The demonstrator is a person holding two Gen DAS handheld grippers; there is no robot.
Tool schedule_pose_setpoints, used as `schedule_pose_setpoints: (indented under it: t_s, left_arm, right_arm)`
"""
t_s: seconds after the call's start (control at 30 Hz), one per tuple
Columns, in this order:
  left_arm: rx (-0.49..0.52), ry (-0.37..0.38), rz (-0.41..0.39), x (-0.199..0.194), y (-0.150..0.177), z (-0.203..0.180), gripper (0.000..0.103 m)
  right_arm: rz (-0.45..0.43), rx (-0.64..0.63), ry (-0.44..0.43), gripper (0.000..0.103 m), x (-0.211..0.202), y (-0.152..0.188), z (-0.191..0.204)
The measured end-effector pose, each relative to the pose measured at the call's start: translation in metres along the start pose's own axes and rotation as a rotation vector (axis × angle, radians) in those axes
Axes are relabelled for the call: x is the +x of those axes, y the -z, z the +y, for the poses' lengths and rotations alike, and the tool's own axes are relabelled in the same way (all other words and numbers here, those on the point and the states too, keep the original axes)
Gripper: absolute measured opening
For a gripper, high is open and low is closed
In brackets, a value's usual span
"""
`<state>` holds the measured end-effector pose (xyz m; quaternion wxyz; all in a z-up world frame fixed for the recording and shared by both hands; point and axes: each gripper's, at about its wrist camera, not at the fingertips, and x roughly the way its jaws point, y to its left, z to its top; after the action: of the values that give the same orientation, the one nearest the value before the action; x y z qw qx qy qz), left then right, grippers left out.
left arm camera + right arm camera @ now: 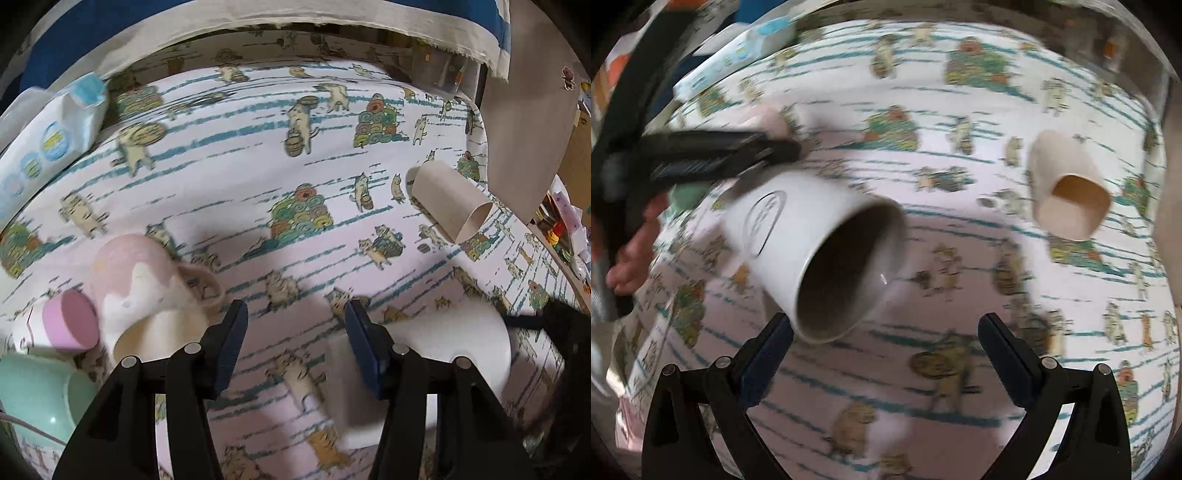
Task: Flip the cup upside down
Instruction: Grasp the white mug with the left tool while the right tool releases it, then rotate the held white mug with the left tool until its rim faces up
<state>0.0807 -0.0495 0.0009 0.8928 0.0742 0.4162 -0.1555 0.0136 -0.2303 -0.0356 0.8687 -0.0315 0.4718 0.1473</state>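
A white mug (812, 258) lies on its side on the cat-print cloth, its dark mouth facing my right gripper (886, 336), which is open and empty just in front of the rim. The mug also shows in the left wrist view (454, 339) at the lower right, behind the right finger. My left gripper (295, 321) is open and empty over bare cloth; it appears in the right wrist view (790, 149) just beyond the mug's base. A beige paper cup (1071, 192) lies on its side at the right; it also shows in the left wrist view (450, 201).
A pink-and-cream mug (144, 291) lies on its side at the left, next to a pink-capped jar (66, 325) and a mint green cup (37, 395). A wipes packet (48, 136) lies at the far left edge. A cluttered shelf (561, 229) borders the right.
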Motion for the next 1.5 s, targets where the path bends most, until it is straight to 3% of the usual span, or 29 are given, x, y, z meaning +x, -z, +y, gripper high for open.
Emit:
schedule_pose_setpoints:
  t_s: [0.1, 0.33, 0.47, 0.6, 0.63, 0.7, 0.73, 0.83, 1.0, 1.17, 1.3, 1.4, 1.5]
  left_arm:
    - [-0.021, 0.002, 0.000, -0.011, 0.014, 0.006, 0.052]
    - [-0.085, -0.009, 0.001, -0.033, 0.050, 0.011, 0.047]
    - [-0.111, 0.003, -0.009, -0.043, 0.063, 0.009, 0.047]
    - [-0.142, -0.030, -0.104, -0.061, 0.073, 0.005, 0.047]
    - [-0.146, -0.039, -0.137, -0.066, 0.075, 0.002, 0.051]
    - [-0.144, -0.068, -0.199, -0.075, 0.079, -0.008, 0.072]
    - [-0.144, -0.090, -0.236, -0.079, 0.082, -0.015, 0.087]
    - [-0.143, -0.100, -0.300, -0.084, 0.085, -0.032, 0.101]
    - [-0.180, -0.061, -0.179, -0.055, 0.074, -0.051, 0.103]
    - [-0.248, -0.130, -0.059, -0.017, 0.067, -0.056, 0.102]
    - [-0.258, -0.110, -0.043, -0.007, 0.067, -0.059, 0.101]
    - [-0.232, -0.124, -0.035, -0.003, 0.066, -0.065, 0.080]
    - [-0.231, -0.120, -0.030, -0.001, 0.066, -0.067, 0.077]
  right_arm:
    - [-0.045, 0.037, 0.031, 0.101, 0.003, -0.013, -0.012]
    - [-0.107, 0.059, -0.057, 0.101, 0.018, -0.052, -0.009]
    - [-0.154, 0.082, -0.112, 0.101, 0.006, -0.047, -0.009]
    - [-0.291, 0.083, -0.072, 0.101, -0.025, -0.032, -0.014]
    - [-0.357, 0.075, -0.045, 0.101, -0.037, -0.027, -0.017]
    - [-0.451, 0.068, -0.006, 0.101, -0.054, -0.023, -0.021]
    - [-0.505, 0.066, 0.012, 0.102, -0.063, -0.019, -0.023]
    - [-0.598, 0.059, 0.036, 0.102, -0.082, -0.015, -0.027]
    - [-0.624, 0.069, 0.079, 0.102, -0.090, -0.013, -0.029]
    - [-0.604, 0.136, 0.060, 0.102, -0.087, -0.007, -0.046]
    - [-0.585, 0.156, 0.063, 0.102, -0.082, -0.003, -0.056]
    - [-0.570, 0.164, 0.085, 0.102, -0.079, -0.003, -0.061]
    - [-0.535, 0.164, 0.089, 0.102, -0.074, -0.005, -0.062]
